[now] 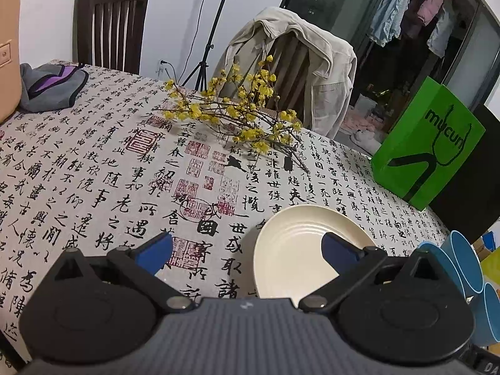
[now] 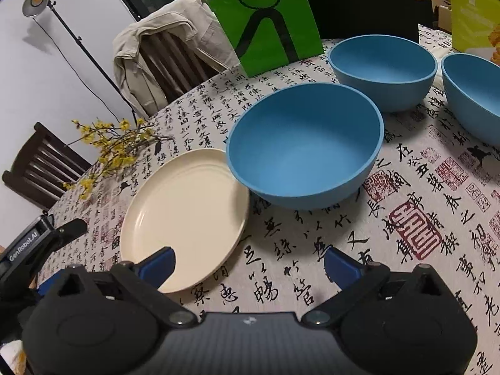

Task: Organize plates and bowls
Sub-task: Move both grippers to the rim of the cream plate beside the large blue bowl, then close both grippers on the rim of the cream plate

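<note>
Both grippers hover over the table, empty. Left gripper fingers spread wide, gripping nothing; its right fingertip overlaps the cream plate in view, contact unclear. Right gripper also spread wide, nothing between the pads; its left fingertip sits over the plate's near rim.

Cream plate lies flat on the calligraphy-print tablecloth, just left of the nearest blue bowl, rims almost touching. Second blue bowl stands behind it, third blue bowl at the right edge; all upright, apart from each other.

Around: green paper bag standing behind the bowls, yellow flowering branches lying on the cloth beyond the plate, beige jacket over a chair, grey-purple cloth far left, light stand by the wall.
</note>
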The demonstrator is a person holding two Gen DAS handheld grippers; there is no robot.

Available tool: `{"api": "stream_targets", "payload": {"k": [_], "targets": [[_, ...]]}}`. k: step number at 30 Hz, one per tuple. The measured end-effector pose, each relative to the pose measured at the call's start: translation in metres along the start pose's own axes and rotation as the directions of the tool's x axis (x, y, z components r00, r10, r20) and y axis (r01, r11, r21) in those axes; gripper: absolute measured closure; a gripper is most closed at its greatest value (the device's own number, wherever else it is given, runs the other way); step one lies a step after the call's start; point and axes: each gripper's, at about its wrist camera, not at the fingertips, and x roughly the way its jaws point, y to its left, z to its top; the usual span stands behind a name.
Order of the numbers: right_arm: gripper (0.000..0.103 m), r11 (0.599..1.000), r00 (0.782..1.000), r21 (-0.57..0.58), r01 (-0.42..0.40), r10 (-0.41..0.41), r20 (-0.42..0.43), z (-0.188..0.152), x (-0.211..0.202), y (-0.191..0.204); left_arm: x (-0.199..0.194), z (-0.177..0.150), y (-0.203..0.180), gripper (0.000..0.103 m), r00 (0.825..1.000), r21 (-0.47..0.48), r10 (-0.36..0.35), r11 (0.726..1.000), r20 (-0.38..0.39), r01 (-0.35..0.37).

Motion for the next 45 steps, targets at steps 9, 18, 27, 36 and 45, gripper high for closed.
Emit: {"api": "stream_targets", "payload": {"k": [9,18,27,36,45], "targets": [[0.006,1.0,0.999,0.0,0.019,-0.019,-0.031,-0.002,0.017,0.011,0.0,0.0,0.001,0.0,1.0,0.002,-0.003,1.0,-0.005,0.003],[0.013,1.0,0.998,0.007,0.028,-0.028,-0.055,0.0,0.032,0.014,0.008,-0.002,0.002,0.0,1.0,0.006,0.011,1.0,-0.018,-0.011],[0.015,1.0,0.998,0.001,0.016,-0.016,-0.067,0.004,0.042,0.015,0.016,-0.004,0.004,0.0,0.999,0.003,0.018,1.0,-0.032,-0.018],[0.023,0.999,0.996,-0.029,0.033,-0.035,-0.079,0.011,0.058,0.019,0.032,-0.011,0.005,0.0,0.997,-0.006,-0.006,1.0,-0.073,0.005],[0.036,0.997,0.996,-0.052,0.055,-0.058,-0.065,0.017,0.069,0.023,0.049,-0.023,0.001,0.0,0.996,-0.001,-0.003,1.0,-0.084,0.003]]}}
